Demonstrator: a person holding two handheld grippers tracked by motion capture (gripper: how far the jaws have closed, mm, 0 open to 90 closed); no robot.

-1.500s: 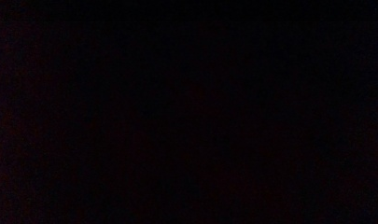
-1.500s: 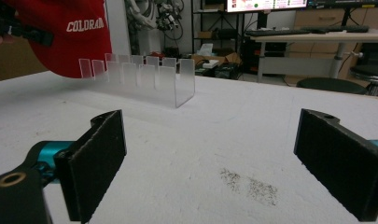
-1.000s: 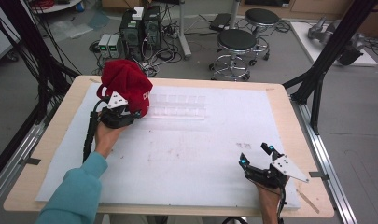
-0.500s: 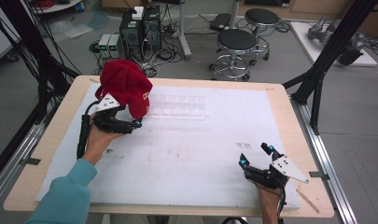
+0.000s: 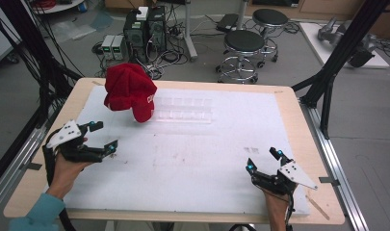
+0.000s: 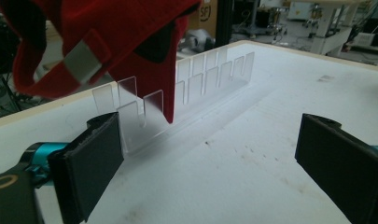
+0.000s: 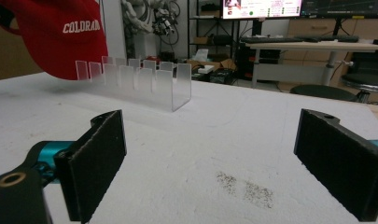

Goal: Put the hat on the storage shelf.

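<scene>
A red cap (image 5: 130,91) hangs on the left end of a clear slotted rack (image 5: 188,109) at the back of the white mat. My left gripper (image 5: 106,134) is at the near left, well short of the cap. Its jaws have just been opening and stand wide with nothing between them. In the left gripper view the cap (image 6: 107,42) drapes over the rack's (image 6: 200,79) near end, beyond the open left gripper (image 6: 210,163). My right gripper (image 5: 263,160) rests open at the near right. The right gripper view looks across the open right gripper (image 7: 210,163) at the rack (image 7: 144,81) and cap (image 7: 60,37).
A white mat (image 5: 183,183) covers most of the wooden table (image 5: 289,96). A small dark smudge (image 5: 251,150) marks the mat in front of the right gripper. Stools (image 5: 243,43) and computer cases (image 5: 144,29) stand on the floor past the far edge.
My left gripper let go of the cap, opened, and drew back toward the near left of the table. The cap stays hanging on the rack. The right gripper has not moved.
</scene>
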